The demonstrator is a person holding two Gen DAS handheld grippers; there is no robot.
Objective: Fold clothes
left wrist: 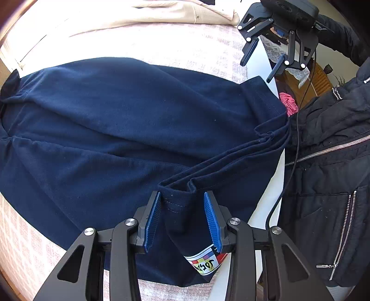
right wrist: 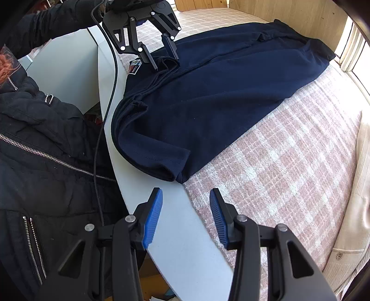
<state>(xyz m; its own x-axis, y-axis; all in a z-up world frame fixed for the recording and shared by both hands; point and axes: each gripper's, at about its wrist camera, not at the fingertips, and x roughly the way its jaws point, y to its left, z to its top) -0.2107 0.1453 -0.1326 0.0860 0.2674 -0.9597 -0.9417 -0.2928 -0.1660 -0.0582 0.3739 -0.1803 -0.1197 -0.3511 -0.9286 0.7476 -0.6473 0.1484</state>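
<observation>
While the navy shirt lies partly folded on the bench, my left tool straddles its bunched hem, unclenched; my right tool hangs released; further folds remain.

A white table is carrying a pink and white checked cloth that is covering most of its top, leaving the near edge bare. A navy garment is lying spread across the cloth, 1 corner overhanging the bare edge. A cream garment is lying beyond it
</observation>
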